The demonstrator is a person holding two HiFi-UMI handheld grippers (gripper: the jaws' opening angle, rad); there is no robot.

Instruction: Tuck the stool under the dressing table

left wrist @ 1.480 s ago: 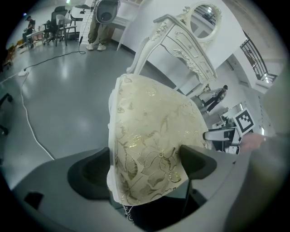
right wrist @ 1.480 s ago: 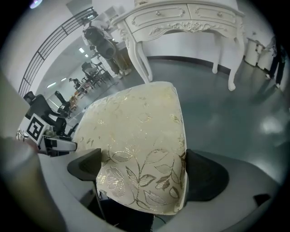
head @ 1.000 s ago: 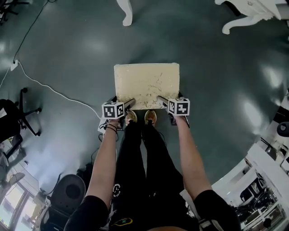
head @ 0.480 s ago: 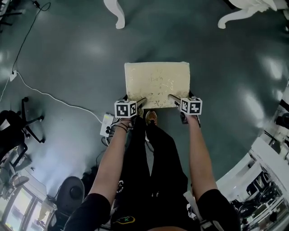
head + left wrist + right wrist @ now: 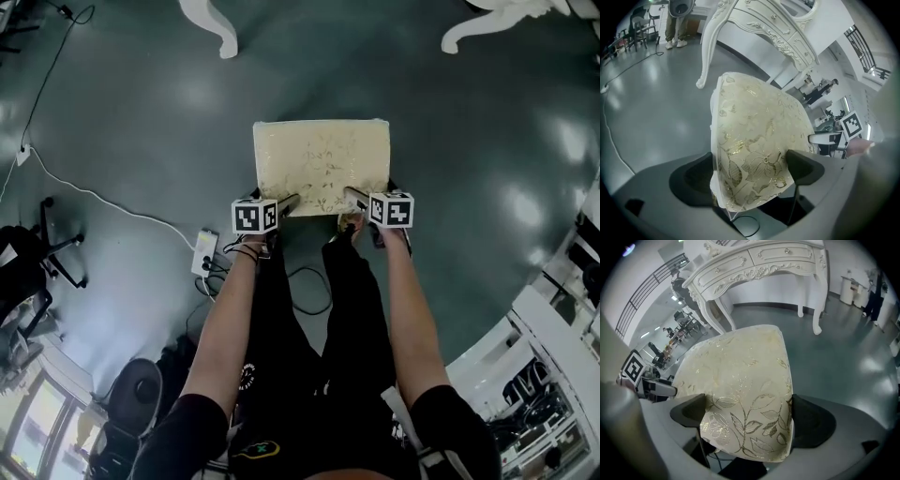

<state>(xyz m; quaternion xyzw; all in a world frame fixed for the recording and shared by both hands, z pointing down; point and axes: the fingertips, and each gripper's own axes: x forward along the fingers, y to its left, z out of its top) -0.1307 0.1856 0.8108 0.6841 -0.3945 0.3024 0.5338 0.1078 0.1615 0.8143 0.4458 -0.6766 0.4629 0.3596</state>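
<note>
The stool (image 5: 322,165) has a cream cushion with a gold leaf pattern and stands on the grey floor in front of the person's feet. My left gripper (image 5: 281,208) is shut on the cushion's near left corner (image 5: 750,173). My right gripper (image 5: 359,202) is shut on its near right corner (image 5: 750,427). The white dressing table (image 5: 759,266) stands beyond the stool, with its carved legs (image 5: 211,23) at the top of the head view and its drawers showing in the left gripper view (image 5: 773,33).
A white cable (image 5: 103,192) runs across the floor at the left to a power strip (image 5: 203,253). Black chair legs (image 5: 52,239) stand at the far left. White furniture (image 5: 553,328) lines the right edge. A person (image 5: 675,26) stands far behind the table.
The stool and both grippers have moved forward toward the dressing table; its legs sit nearer the top edge and the person has stepped ahead. Both grips are unchanged.
</note>
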